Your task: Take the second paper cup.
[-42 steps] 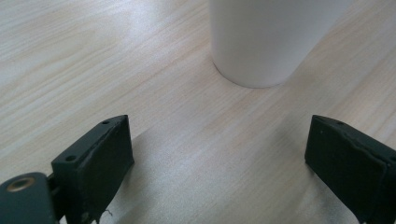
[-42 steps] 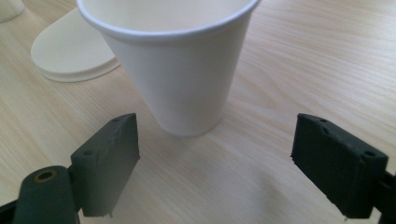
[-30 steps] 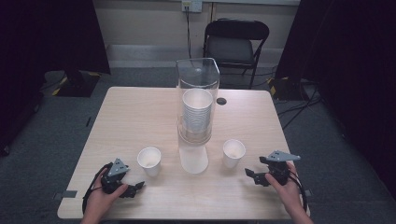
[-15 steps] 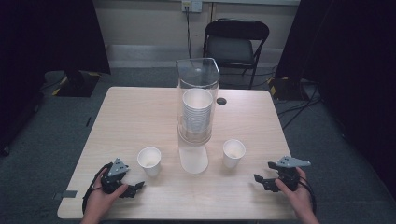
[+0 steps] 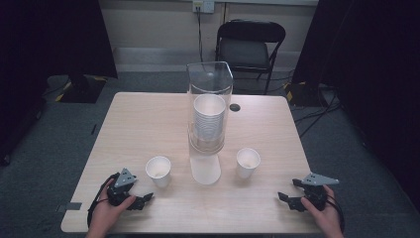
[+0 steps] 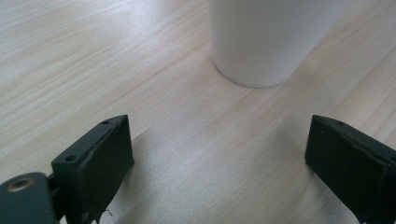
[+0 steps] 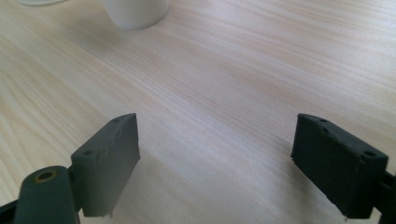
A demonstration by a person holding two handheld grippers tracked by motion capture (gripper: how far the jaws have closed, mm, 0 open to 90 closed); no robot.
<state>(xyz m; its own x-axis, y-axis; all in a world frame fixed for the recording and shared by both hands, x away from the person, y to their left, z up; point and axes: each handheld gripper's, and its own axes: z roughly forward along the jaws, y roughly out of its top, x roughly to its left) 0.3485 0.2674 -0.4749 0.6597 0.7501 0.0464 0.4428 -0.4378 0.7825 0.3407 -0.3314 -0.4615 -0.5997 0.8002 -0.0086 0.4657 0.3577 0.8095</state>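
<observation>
- From my high view, the table [image 5: 148,119] is evenly lit from overhead while the room around it falls nearly black.
- My gripper views look bright; the near jaws are soft and throw faint shadows.

Two white paper cups [image 5: 158,170] [image 5: 247,161], upright (seemingly empty), flanking the central upturned cup [image 5: 205,169]

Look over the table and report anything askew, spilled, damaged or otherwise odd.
Nothing stands out. The clear plastic cup dispenser stands upright mid-table over an upside-down white paper cup. Two more white paper cups, the left one and the right one, stand upright either side. No spill shows on the light wooden table.
</observation>
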